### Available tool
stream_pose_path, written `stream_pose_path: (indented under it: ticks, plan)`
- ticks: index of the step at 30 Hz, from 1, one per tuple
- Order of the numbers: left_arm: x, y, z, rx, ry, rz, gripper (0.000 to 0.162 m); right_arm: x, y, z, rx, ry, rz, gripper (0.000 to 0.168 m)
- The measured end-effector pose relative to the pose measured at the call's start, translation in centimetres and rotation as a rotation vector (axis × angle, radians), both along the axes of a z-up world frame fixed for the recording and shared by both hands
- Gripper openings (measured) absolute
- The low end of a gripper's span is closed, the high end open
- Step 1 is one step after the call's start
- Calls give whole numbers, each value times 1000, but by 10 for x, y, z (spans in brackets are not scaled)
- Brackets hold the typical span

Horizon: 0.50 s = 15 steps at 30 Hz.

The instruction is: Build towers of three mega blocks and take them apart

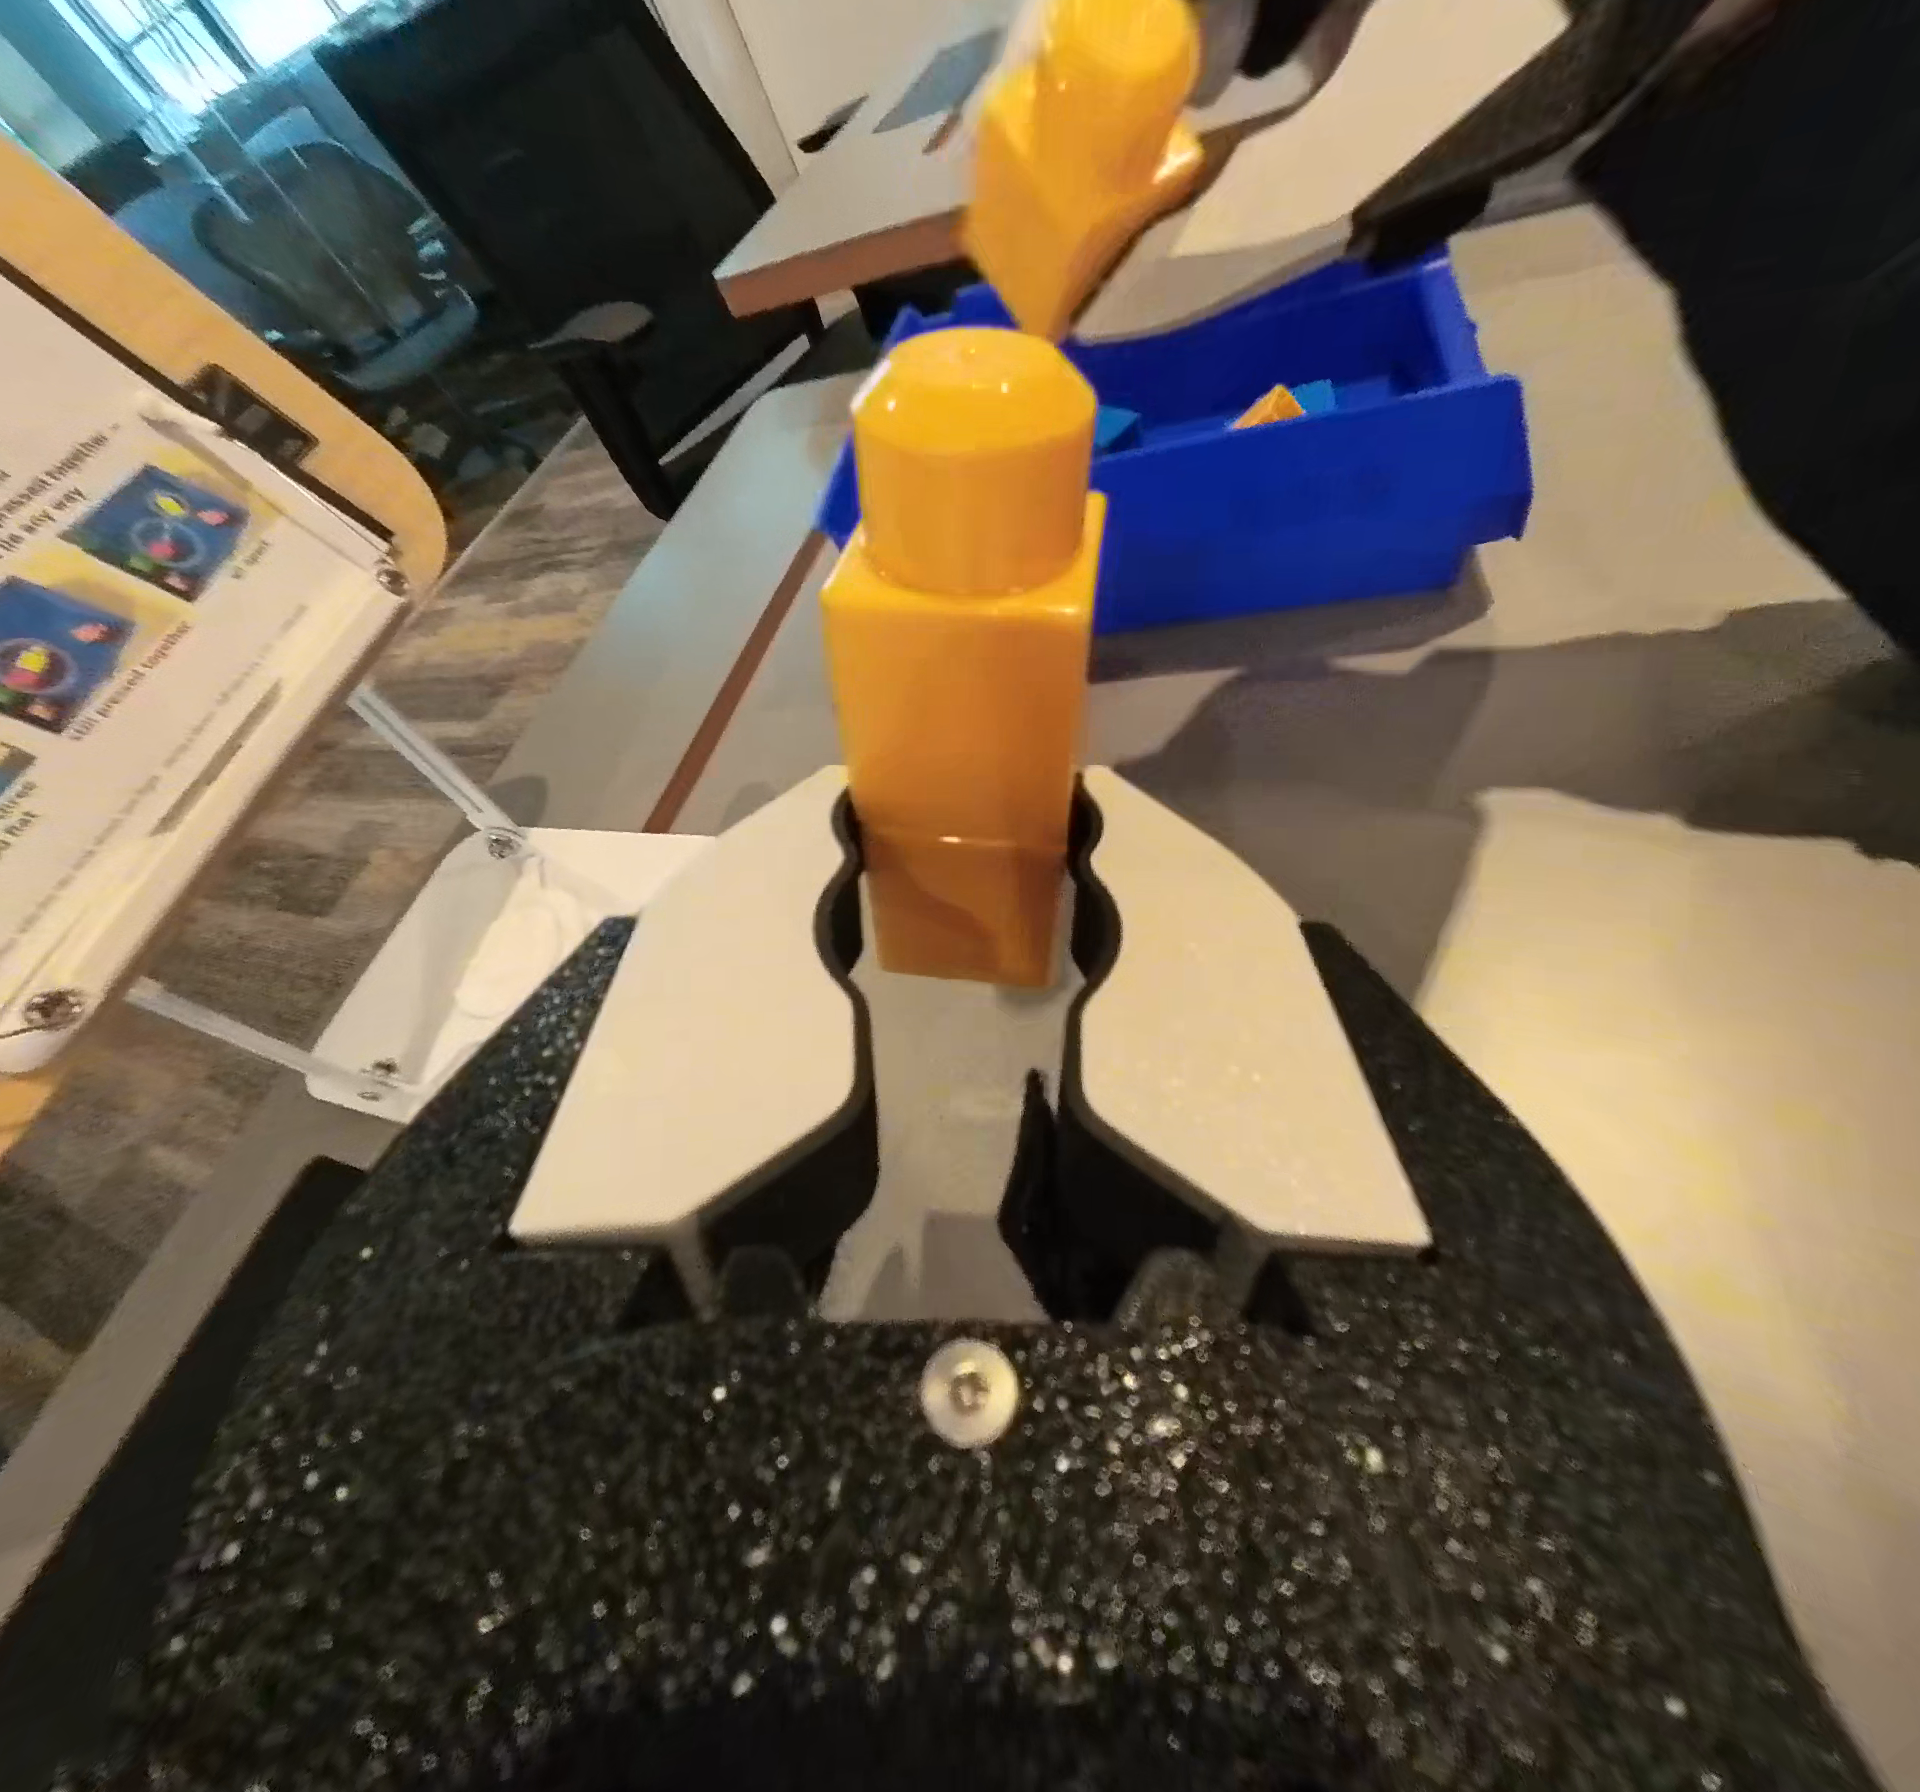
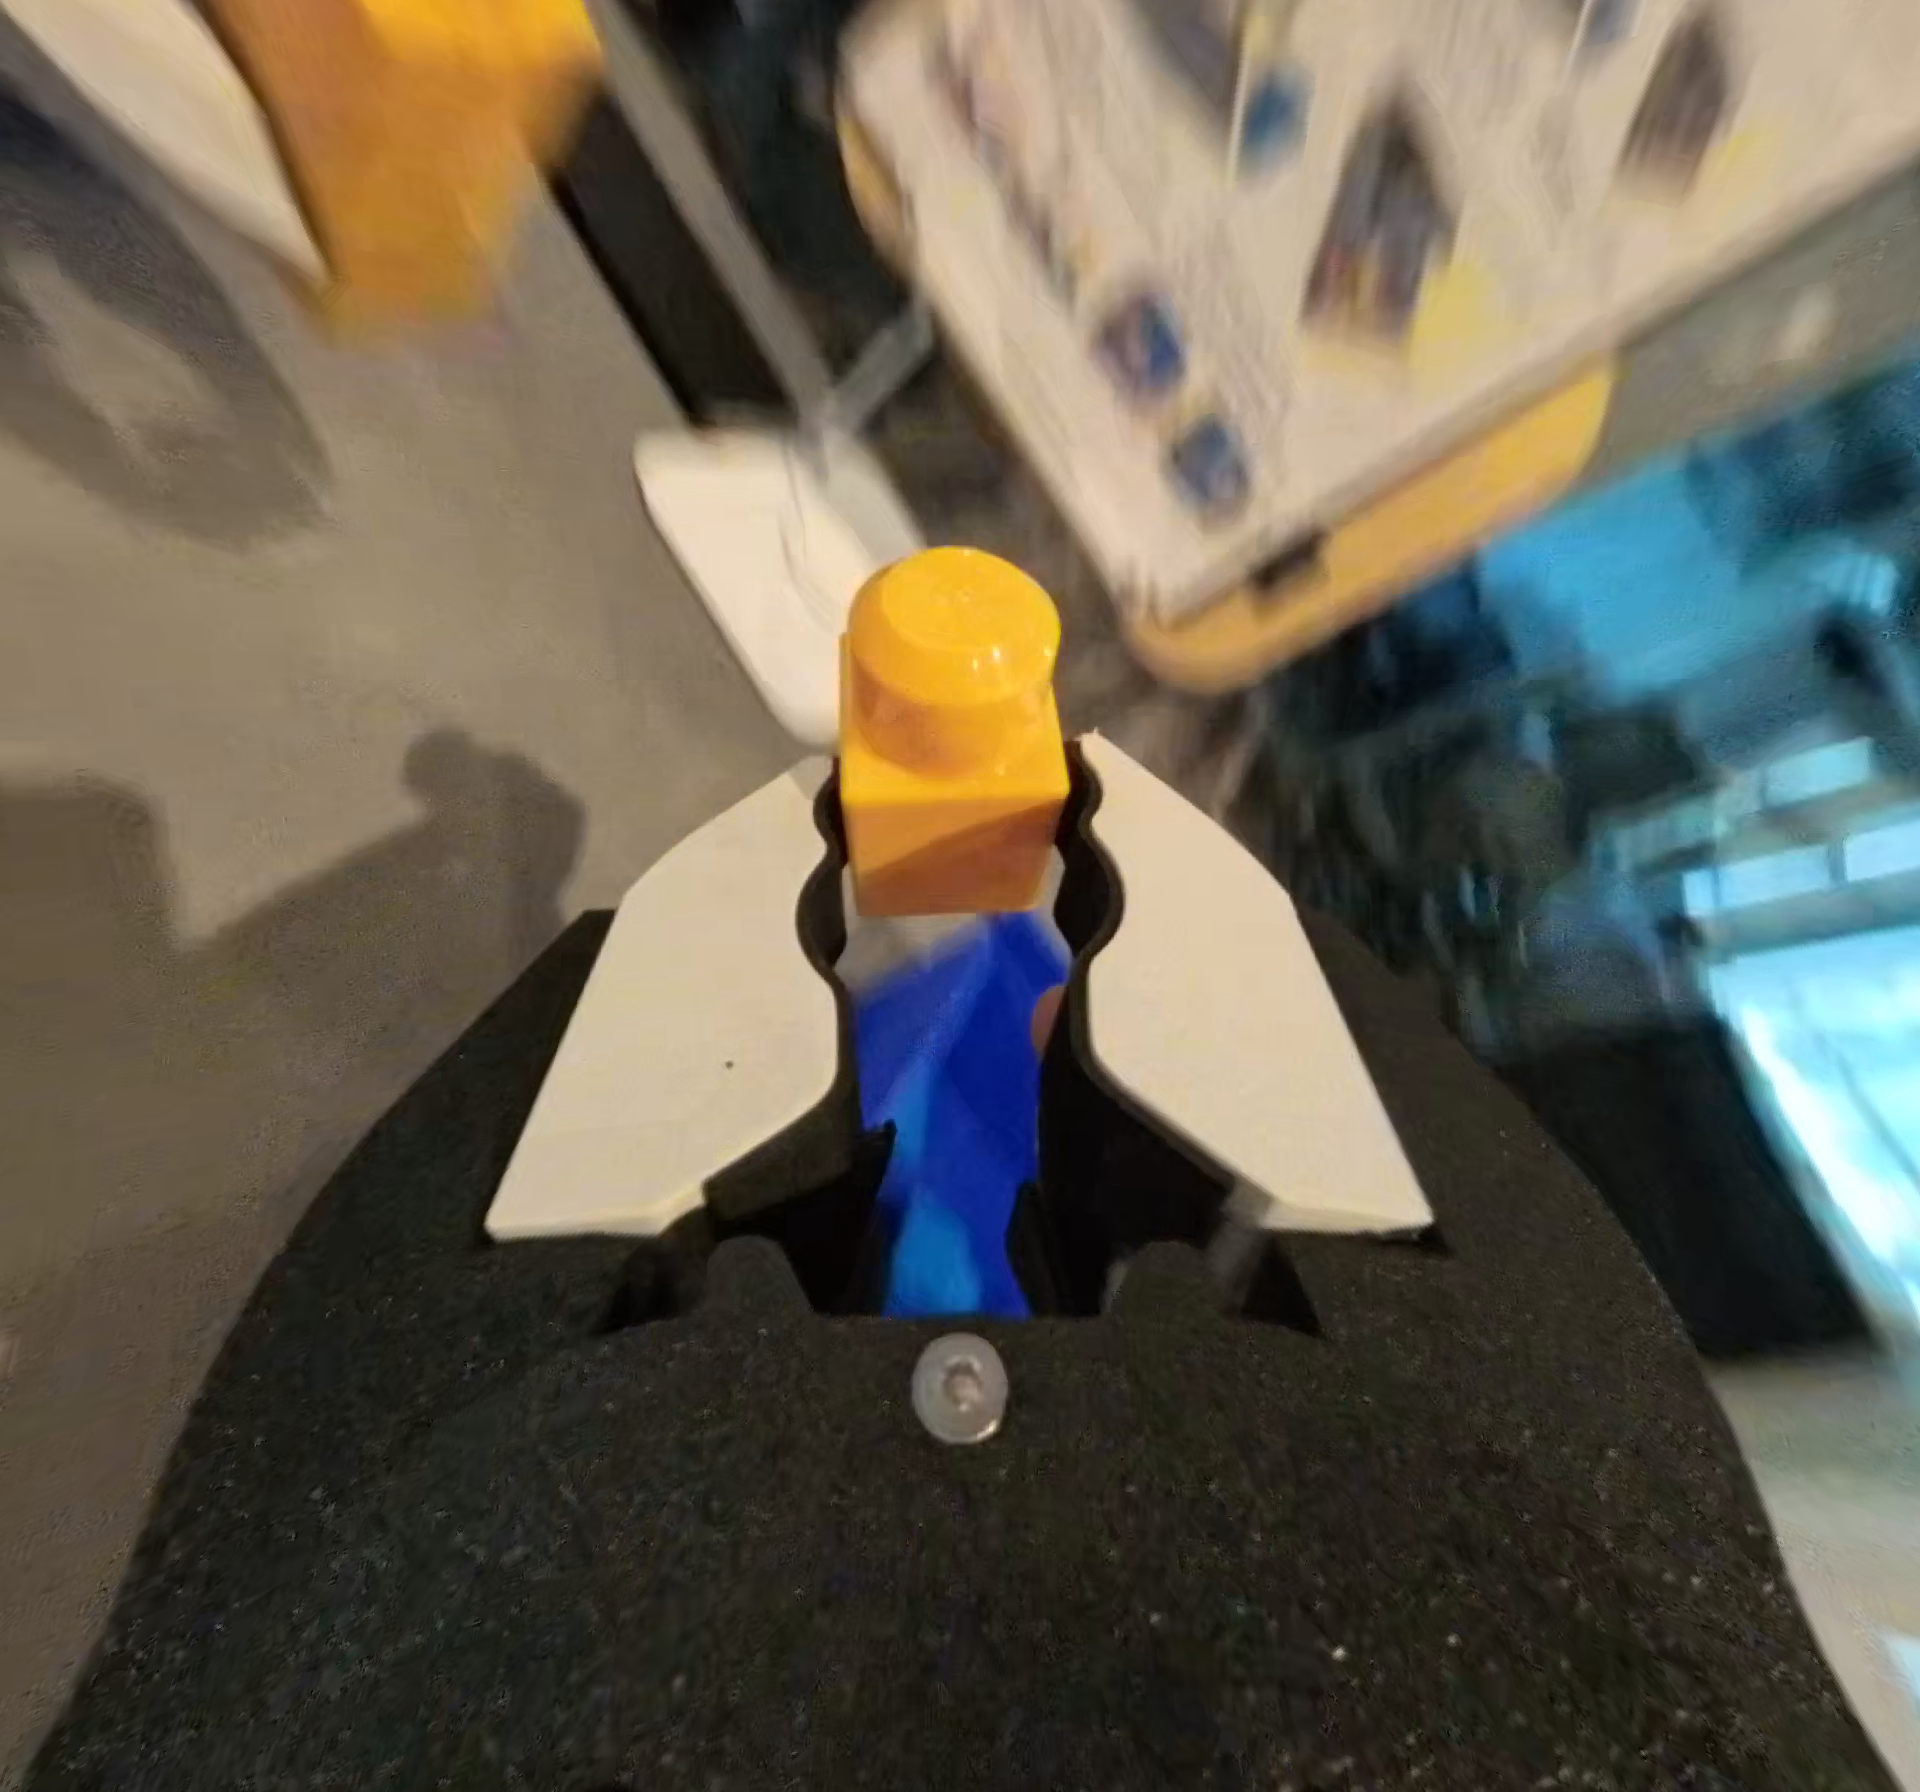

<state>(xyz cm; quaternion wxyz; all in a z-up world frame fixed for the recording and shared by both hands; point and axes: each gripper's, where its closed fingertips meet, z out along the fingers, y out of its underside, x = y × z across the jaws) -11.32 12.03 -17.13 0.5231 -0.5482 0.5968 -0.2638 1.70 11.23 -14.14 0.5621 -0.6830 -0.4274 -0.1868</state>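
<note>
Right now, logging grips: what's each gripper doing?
Left gripper: closed on a two-block orange stack.
Right gripper: closed on one orange block.

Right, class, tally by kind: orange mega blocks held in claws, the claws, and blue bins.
Orange mega blocks: 3, two stacked in the left claw, one in the right claw
Claws: 2
Blue bin: 1
Total: 6

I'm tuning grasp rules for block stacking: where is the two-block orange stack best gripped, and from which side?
Grip the two-block orange stack on its lower block's flat opposite side walls, coming in level from the side. The left gripper does this now. That leaves the round stud on top free for the single orange block in the right gripper.
</note>
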Motion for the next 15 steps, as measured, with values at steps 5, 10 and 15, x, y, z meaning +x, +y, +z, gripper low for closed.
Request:
stream_pose_path:
  ticks: [5,10,15]
  plan:
    - [2,10,3,-9,-37,56,36,132,-29,-71,-407,-81,-575,38]
    - [1,24,2,-79,-63,147,36,172,-56,-128,-712,60,-766,38]
    - [1,29,2,-109,-85,176,36,166,-46,-106,-604,144,-759,57]
